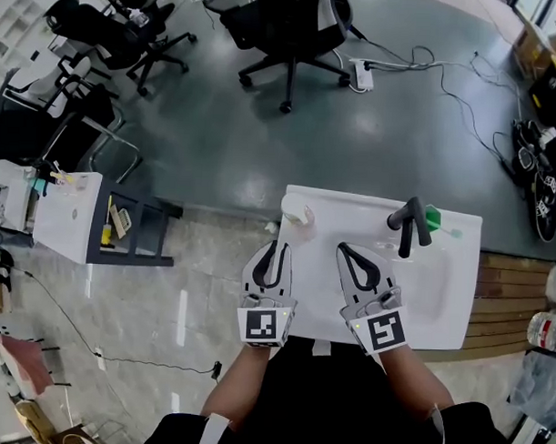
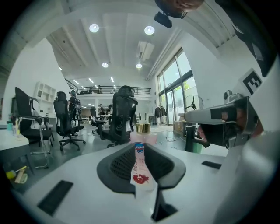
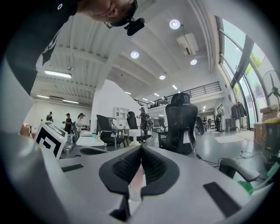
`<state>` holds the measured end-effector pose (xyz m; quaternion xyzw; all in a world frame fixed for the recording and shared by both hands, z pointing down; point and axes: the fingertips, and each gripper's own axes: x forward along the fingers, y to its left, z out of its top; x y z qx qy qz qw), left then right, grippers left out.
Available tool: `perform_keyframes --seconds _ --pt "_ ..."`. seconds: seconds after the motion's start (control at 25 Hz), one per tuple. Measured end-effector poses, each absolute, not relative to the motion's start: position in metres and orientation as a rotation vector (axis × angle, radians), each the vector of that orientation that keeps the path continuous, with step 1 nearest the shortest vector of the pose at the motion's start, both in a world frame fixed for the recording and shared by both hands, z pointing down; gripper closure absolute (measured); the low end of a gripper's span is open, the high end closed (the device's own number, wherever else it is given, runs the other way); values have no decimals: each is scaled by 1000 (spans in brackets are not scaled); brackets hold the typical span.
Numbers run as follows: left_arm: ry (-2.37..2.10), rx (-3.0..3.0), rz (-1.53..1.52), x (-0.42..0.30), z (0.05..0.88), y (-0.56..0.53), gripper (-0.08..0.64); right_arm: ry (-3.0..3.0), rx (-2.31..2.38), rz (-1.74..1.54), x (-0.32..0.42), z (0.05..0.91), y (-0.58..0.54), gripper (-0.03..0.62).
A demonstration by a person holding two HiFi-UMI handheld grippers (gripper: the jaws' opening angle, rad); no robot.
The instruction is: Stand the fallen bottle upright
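Left gripper view shows the left tongs (image 2: 140,148) a narrow slit apart and empty, with the bottle (image 2: 143,127) upright just beyond their tips, at the table's (image 1: 448,313) far left corner. The right tongs (image 3: 141,148) are closed on nothing.

An open-plan office: rolling desk chairs (image 1: 294,26) on a grey floor (image 1: 226,142), a white desk (image 1: 64,218), loose cables (image 1: 447,86), tall windows (image 2: 175,87) and a railed mezzanine (image 2: 109,90) under ceiling spotlights (image 2: 94,28).

Pale pink bottle (image 1: 297,211) with gold cap and blue label, apparently standing upright at the white worktop's (image 1: 365,210) far-left corner.
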<state>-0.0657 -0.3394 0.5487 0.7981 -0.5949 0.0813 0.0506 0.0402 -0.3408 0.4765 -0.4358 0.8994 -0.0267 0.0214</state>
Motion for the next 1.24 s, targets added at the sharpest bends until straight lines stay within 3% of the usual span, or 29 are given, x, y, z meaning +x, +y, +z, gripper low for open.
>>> perform_keyframes --seconds 0.08,0.16,0.48,0.84,1.24 --pt "-1826 2441 185 -67 530 -336 528 2784 -1344 -66 39 468 -333 577" --pt "-1823 2482 113 -63 510 -334 541 2786 -1333 -52 38 461 -327 577" --pt "-1752 2507 197 -58 477 -309 541 2814 -1273 107 32 420 -308 580" --pt "-1788 2543 -19 -53 445 -314 541 2820 -1253 142 30 409 -308 580" --pt "-1722 2610 -58 -39 440 -315 540 2773 -1296 52 44 410 -301 580"
